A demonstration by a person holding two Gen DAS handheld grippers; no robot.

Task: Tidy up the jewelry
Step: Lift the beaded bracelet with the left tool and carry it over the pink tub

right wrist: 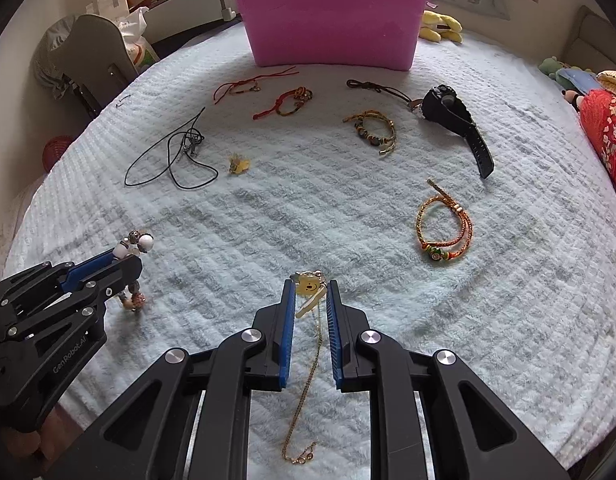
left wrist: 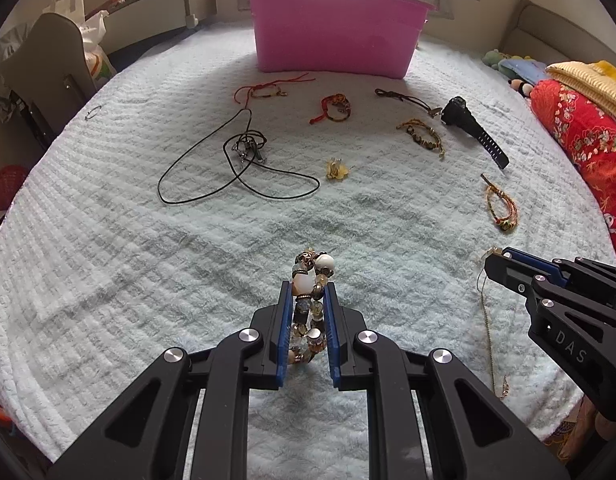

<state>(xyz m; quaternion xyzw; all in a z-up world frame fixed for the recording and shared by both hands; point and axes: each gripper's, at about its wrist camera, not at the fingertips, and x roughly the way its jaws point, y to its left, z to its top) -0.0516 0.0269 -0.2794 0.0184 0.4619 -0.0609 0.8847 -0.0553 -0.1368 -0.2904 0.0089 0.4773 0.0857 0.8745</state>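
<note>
**Both grippers clamped on jewelry above the pale blanket**

In the left wrist view, a chunky bracelet of white, amber and dark patterned beads (left wrist: 310, 304) sits at centre frame, squeezed between the blue ribbed pads of the left gripper (left wrist: 307, 292). Its jaws are nearly together and the beads bulge out above the fingertips. The loop hangs down between the black fingers.

In the right wrist view, the right gripper (right wrist: 311, 288) is clenched on a thin gold chain necklace with a yellow bear-face pendant (right wrist: 308, 285). The pendant is pinched at the fingertips, and the fine chain trails down the middle of the frame to a small coil at the bottom.

Both grippers sit over a fluffy pale-blue waffle-textured blanket (right wrist: 348, 220). At the top centre stands a glossy pink plastic tub (right wrist: 332, 20). Scattered below it lie a looped black cord necklace (right wrist: 172, 156) at left, a small yellow flower-like trinket (right wrist: 239, 165), two red braided string bracelets (right wrist: 284, 104), a gold-brown woven bracelet (right wrist: 374, 128), a black rubber-strapped wristwatch (right wrist: 456, 120) at upper right, and an orange braided bracelet with a green bead (right wrist: 444, 232) at right.
</note>
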